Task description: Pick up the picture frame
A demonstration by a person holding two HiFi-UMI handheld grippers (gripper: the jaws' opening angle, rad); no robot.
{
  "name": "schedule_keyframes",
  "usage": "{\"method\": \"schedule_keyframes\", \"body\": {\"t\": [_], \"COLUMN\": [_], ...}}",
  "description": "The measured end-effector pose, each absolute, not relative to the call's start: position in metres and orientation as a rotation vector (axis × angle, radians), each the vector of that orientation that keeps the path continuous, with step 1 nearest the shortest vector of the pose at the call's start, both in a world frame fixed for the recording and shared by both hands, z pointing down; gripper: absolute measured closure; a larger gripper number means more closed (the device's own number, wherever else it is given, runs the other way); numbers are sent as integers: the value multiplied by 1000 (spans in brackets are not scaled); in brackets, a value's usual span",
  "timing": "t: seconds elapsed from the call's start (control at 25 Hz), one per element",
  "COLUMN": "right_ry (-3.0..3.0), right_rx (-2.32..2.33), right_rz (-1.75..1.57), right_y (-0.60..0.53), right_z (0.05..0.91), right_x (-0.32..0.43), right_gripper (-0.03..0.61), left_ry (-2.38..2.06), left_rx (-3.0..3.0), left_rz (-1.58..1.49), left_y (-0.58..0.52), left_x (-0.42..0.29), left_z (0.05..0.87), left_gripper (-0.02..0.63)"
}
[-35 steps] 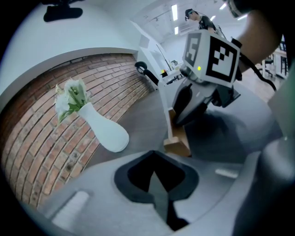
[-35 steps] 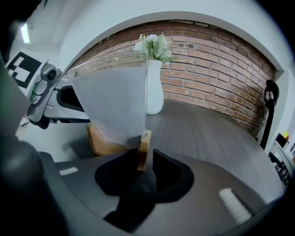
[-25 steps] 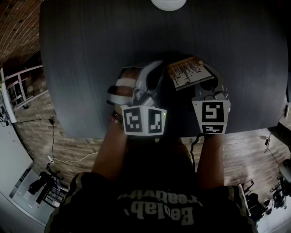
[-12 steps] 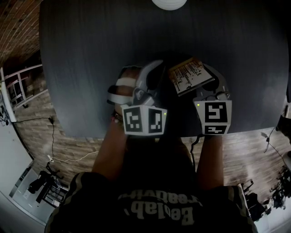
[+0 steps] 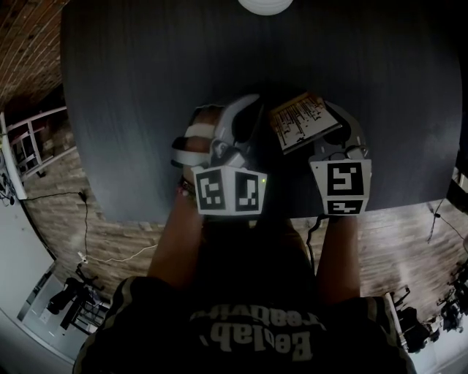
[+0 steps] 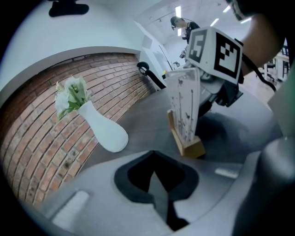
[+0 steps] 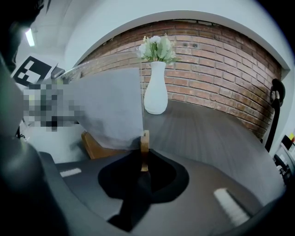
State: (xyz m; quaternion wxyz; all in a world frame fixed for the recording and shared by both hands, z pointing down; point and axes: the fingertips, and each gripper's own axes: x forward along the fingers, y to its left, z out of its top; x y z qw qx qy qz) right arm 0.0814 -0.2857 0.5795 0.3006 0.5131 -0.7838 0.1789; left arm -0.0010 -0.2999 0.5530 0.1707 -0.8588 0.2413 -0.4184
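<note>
Head view, dark table (image 5: pixel 146 109), frame (image 5: pixel 301 120), brick wall (image 5: pixel 25 44)

Head view's top edge crops the white vase (image 5: pixel 263 4); print on the picture frame (image 5: pixel 303 121) is unreadable.

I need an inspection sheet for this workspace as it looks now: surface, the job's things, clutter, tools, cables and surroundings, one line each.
Surface: dark table, faint grain lines.
Job's things: picture frame with a wooden base, tilted, held by the right tool; I cannot tell whether it is off the table.
Clutter: white vase with flowers, upright near the table's far edge, apart from the frame.
Grippers: left tool shut and empty, beside the frame; right tool shut on the frame's wooden edge.
Cables: thin cable on the floor, left of the table.
Surroundings: brick wall behind the table.
</note>
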Motion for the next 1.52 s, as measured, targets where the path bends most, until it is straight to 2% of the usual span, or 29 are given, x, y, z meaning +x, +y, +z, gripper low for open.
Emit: {"method": "schedule_keyframes", "body": {"t": [0.76,1.52], "right_ry": [-2100,-2178], "right_rx": [1364,1398], "right_rz": [395,308], "right_y": [-281,-263], "right_z": [524,408], "right_x": [74,88], "right_gripper": [526,526], "left_ry": [801,974], "left_rx": [-2433,-2427], "left_rz": [-1137,-1001], "left_y": [-303,-274], "left_x": [-18,-22], "left_z": [499,390], "left_gripper": [612,612]}}
